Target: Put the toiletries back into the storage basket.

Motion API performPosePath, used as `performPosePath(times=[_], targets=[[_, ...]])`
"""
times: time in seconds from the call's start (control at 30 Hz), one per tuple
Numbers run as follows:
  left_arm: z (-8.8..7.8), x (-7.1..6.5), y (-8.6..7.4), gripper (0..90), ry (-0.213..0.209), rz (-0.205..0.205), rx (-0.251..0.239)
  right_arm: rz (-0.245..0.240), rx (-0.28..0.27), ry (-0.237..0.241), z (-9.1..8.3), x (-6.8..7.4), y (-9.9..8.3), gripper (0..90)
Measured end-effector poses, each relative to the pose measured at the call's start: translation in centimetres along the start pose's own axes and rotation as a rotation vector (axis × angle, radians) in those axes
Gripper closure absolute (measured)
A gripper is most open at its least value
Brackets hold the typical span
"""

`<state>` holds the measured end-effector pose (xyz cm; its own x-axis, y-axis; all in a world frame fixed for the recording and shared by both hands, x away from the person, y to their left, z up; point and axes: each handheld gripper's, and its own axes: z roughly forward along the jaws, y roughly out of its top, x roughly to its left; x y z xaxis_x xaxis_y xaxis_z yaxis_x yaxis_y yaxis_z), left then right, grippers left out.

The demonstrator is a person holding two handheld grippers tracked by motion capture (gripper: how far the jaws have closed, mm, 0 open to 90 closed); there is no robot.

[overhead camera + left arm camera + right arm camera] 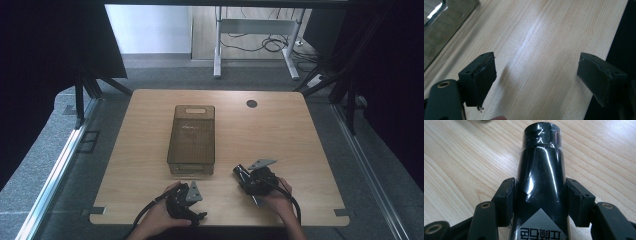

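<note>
- The worktop (300, 150) is a pale wood-grain slab with a small round dark port (252, 103) near its far edge. Broad bare wood lies to the right of the bin and along the near side.
- The smoky translucent plastic bin (191, 140) stands left of centre, long axis running away from the person, its open top up and a handle slot in each short wall. Its near short wall lies between the two hands and a little beyond them.
- The right tongs (243, 176) sit near the front edge, right of the bin. In the right gripper view their pads (506, 200) press on both flanks of a glossy black bottle (541, 182), which lies along the jaws with its capped end pointing away, toward the bin. A grey label with printed characters shows on its body.
- The left tongs (536, 77) rest near the front edge just ahead of the bin's near wall, jaws spread wide with nothing between them but bare wood. A corner of the bin (444, 30) shows at the upper left of the left gripper view.
- The step in hand looks like carrying the bottle into the bin. The slick, tapering body could slide forward, so the grip should stay firm and the bottle level.
- The lift should clear the near rim before moving left. The bin looks light, so the free left tongs could steady its wall.
</note>
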<state>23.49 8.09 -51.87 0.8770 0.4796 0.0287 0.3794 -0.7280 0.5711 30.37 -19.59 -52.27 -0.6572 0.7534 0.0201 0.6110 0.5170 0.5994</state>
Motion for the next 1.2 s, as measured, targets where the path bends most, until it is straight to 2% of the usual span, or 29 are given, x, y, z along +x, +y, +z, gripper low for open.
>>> performPosePath(times=[0.13, 0.2, 0.33, 0.57, 0.7, 1.07, 1.2], targets=[[0.7, -0.2, 0.0, 15.9, -0.007, 0.008, 0.035, -0.002, -0.011, 0.005, 0.0, 0.1, -0.1, 45.5], [0.9, -0.5, 0.1, 15.0, -0.033, 0.007, 0.031, -0.002, -0.019, 0.004, 0.1, 0.2, -0.2, 45.4], [1.0, -1.0, 0.4, 14.8, -0.042, 0.026, 0.030, -0.004, -0.037, 0.007, 0.1, 0.3, -0.3, 45.3], [0.8, -0.7, 0.3, 15.1, -0.026, 0.027, 0.027, 0.003, -0.040, 0.011, 0.1, 0.3, -0.3, 45.8], [0.4, -0.5, 0.2, 15.1, -0.021, 0.019, 0.018, 0.014, -0.020, 0.011, 0.1, 0.4, -0.1, 46.3], [-0.5, -0.1, 0.2, 15.1, -0.006, 0.000, -0.019, 0.036, -0.001, 0.065, 0.1, 0.1, 0.3, 46.7], [-0.8, 0.1, 0.2, 15.2, -0.001, -0.004, -0.026, 0.041, 0.002, 0.071, 0.0, 0.2, 0.5, 46.8]])
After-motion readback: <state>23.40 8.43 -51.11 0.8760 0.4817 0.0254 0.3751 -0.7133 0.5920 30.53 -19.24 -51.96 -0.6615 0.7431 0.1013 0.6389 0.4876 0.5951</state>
